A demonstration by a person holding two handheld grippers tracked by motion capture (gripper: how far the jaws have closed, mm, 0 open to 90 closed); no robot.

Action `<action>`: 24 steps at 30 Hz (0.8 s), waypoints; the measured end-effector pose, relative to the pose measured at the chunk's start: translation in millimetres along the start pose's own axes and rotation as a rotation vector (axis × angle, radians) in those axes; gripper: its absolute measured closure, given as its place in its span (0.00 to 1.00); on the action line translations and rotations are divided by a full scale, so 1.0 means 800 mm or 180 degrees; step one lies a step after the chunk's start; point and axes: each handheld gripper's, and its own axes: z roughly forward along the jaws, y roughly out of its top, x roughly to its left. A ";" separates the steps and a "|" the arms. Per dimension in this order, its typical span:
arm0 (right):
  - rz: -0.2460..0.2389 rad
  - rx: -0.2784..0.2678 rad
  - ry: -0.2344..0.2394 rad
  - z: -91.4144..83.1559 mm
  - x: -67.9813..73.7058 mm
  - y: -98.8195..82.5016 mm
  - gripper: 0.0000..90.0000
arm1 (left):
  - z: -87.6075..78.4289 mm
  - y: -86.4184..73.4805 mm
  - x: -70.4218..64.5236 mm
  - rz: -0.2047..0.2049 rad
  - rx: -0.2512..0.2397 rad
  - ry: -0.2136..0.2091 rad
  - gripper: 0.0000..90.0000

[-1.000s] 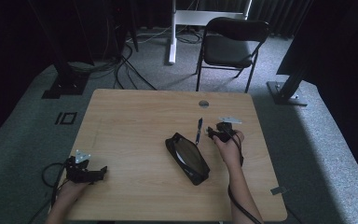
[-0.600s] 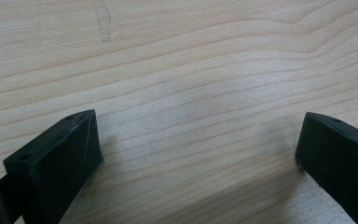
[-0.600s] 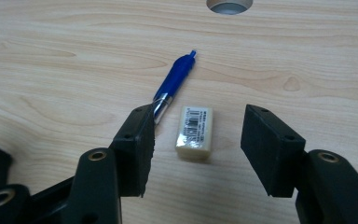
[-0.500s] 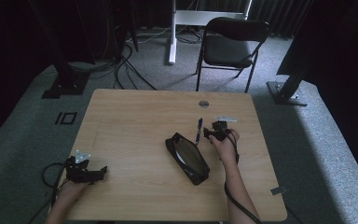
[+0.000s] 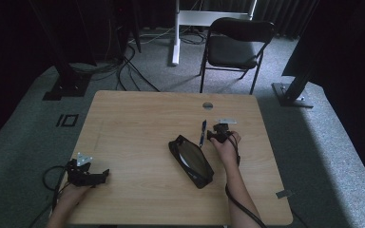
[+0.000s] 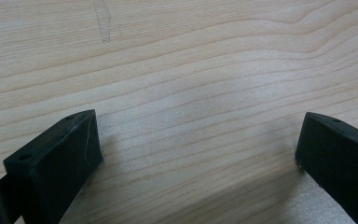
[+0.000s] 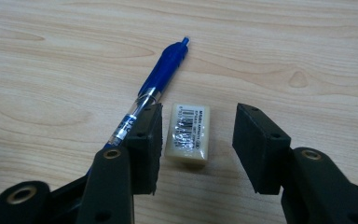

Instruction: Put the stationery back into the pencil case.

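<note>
Black foam-faced jaws of the right gripper (image 7: 196, 140) stand partly open astride a cream eraser (image 7: 189, 133); they have just been closing, yet neither pad presses it, a gap showing on each side. The eraser lies flat on the wooden table (image 5: 138, 128), barcode label up, its long sides facing the 2 pads so that they can bear on broad, flat surfaces. A blue pen (image 7: 154, 83) lies just beside it, passing under the left-hand jaw, and could be caught or nudged as the jaws shut. A black pencil case (image 5: 191, 160) rests nearby, presumably the destination. The left gripper (image 5: 86, 174) rests near the table's front corner, jaws wide apart and holding nothing.
</note>
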 end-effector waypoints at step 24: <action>0.0009 0.0051 0.0040 -0.017 0.001 0.005 0.76 | 0.000 0.000 0.000 0.0000 0.0000 0.0000 0.00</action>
